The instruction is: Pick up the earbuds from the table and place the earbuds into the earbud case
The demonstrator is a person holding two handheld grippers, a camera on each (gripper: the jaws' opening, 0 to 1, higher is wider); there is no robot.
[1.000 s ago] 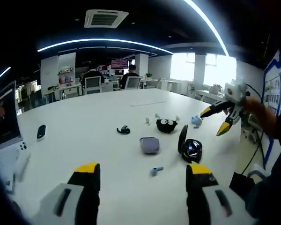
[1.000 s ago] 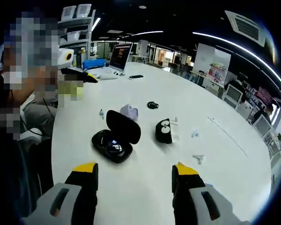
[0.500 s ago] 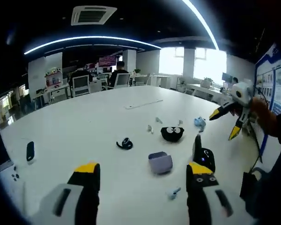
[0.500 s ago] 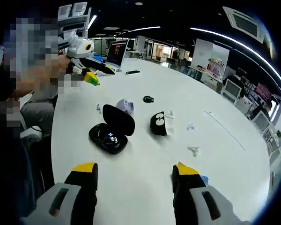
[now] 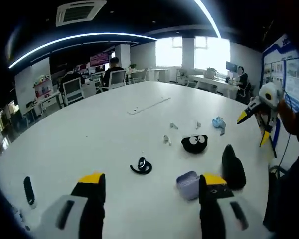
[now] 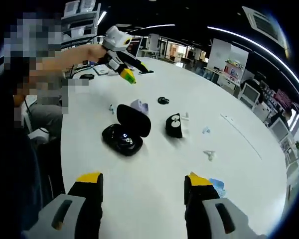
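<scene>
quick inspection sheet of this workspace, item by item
surface: white table, large, mostly bare
job's things: black earbud case open; small earbuds loose on the table
clutter: lilac case, black case with eyes, black ear-hook piece, blue item
grippers: left gripper and right gripper open, holding nothing, above the table
cables: nothing seen
surroundings: office desks, chairs, seated people beyond

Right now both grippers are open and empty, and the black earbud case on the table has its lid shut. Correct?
Not quite. The black earbud case is open: the right gripper view shows its lid standing up over the lit tray. The rest holds: the left gripper and right gripper are both open and empty above the table.
</scene>
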